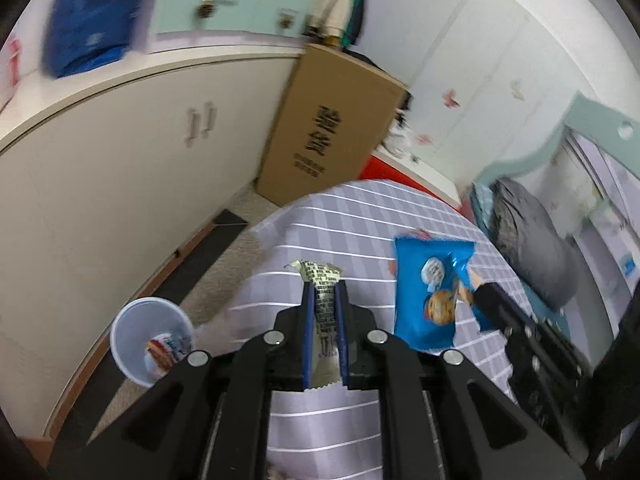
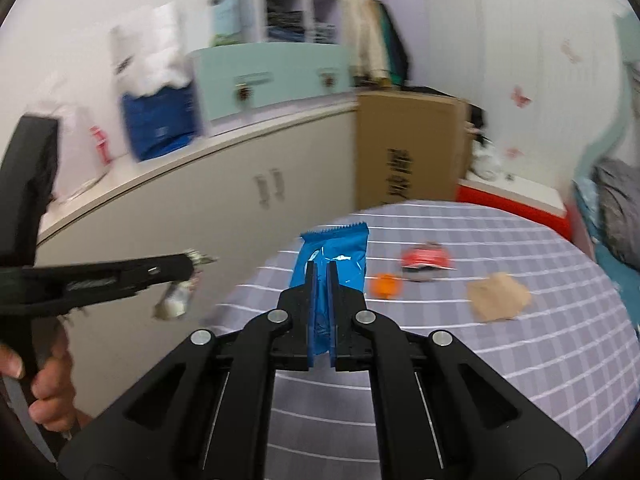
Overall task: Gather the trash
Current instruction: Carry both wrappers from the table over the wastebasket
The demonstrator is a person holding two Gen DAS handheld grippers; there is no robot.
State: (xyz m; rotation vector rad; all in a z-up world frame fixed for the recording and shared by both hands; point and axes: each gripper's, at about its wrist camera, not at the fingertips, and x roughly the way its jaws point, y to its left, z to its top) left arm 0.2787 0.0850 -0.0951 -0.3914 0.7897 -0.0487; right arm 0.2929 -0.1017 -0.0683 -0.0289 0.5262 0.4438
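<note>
Between the closed fingers of the left gripper one pale printed wrapper is pinched, its torn top sticking out past the fingertips. Below and to the left of that gripper, on the floor, one translucent cup is seen, and a single red-and-white wrapper is held inside it. One blue snack bag is clamped upright by the right gripper, lifted above the round table with its checked cloth. Ahead and to the right of the right gripper, three loose pieces are counted on the cloth: one orange scrap, one red crumpled packet just beyond it, and one brown paper piece farther right. Beyond the table edge, one tall cardboard box is stood against the cabinet.
</note>
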